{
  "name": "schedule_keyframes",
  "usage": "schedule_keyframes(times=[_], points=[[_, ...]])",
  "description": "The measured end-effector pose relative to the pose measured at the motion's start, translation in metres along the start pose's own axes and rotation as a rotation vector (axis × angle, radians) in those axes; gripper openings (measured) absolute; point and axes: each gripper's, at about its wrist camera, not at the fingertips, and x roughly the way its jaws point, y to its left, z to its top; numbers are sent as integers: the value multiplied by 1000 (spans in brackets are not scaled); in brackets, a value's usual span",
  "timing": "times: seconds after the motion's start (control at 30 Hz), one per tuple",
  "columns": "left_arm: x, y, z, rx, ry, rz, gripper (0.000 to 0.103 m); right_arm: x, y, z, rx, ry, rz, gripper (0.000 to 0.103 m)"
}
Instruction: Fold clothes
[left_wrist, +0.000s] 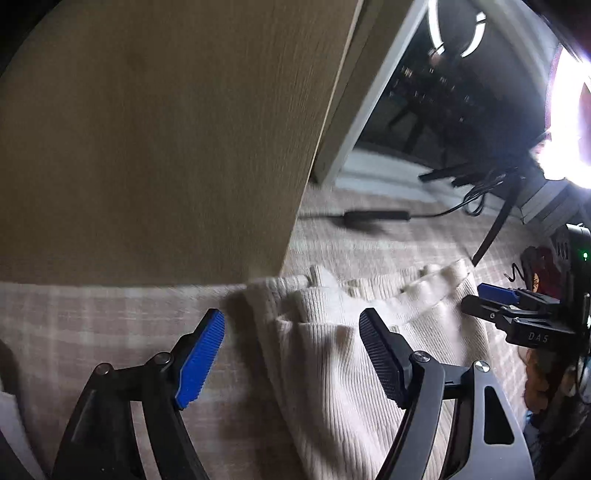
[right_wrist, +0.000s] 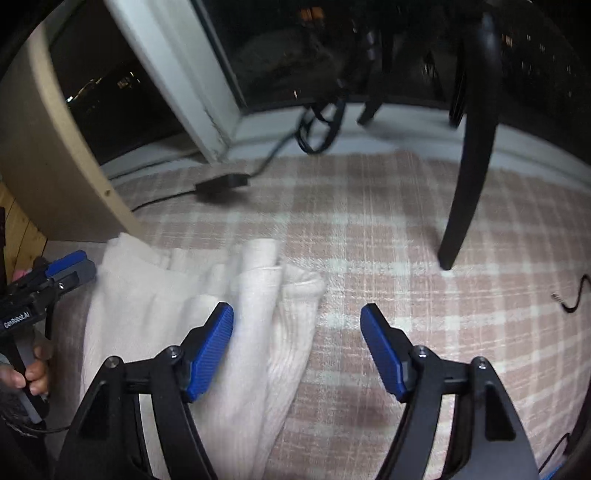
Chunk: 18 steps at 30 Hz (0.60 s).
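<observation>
Left tool (left_wrist: 291, 356) low, pointing forward, fingers wide apart, empty; ribbed cream garment (left_wrist: 354, 354) bunched between and under its fingers on pink plaid cloth (left_wrist: 110, 325). Right tool (right_wrist: 297, 350) level, also spread wide, empty; garment lies under its left finger (right_wrist: 210, 354). Black cable (right_wrist: 221, 182) ahead.

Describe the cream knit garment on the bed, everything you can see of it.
The cream garment is a ribbed knit, bunched in soft folds at its far edge, lying on the pink plaid cover. The left gripper and right gripper are both open; neither grips it. Its near end runs out of view.
</observation>
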Motion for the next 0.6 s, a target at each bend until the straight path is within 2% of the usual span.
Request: schedule_keyframes(times=[0.07,0.2,0.27,0.3,0.33,0.37,0.4,0.47,0.6], points=[[15,5,4,-19,46,-9,73,10,-4,4,21,22,42,70],[26,13,8,-28,50,-28,70,22,-9,8,25,37,111,72],[27,13,11,-21,43,-49,60,22,-9,7,24,27,124,72],[28,12,11,-7,40,-55,44,22,-10,6,27,24,150,70],[28,10,10,6,44,-78,37,22,-10,5,31,22,185,59],[29,8,9,19,51,-113,25,23,-10,4,35,20,219,35],[28,6,8,31,48,-128,22,24,-10,3,45,20,261,28],[23,0,7,51,40,-134,19,20,-8,1,45,0,270,23],[-7,0,5,45,15,-192,17,-4,-1,-4,35,-46,279,21]])
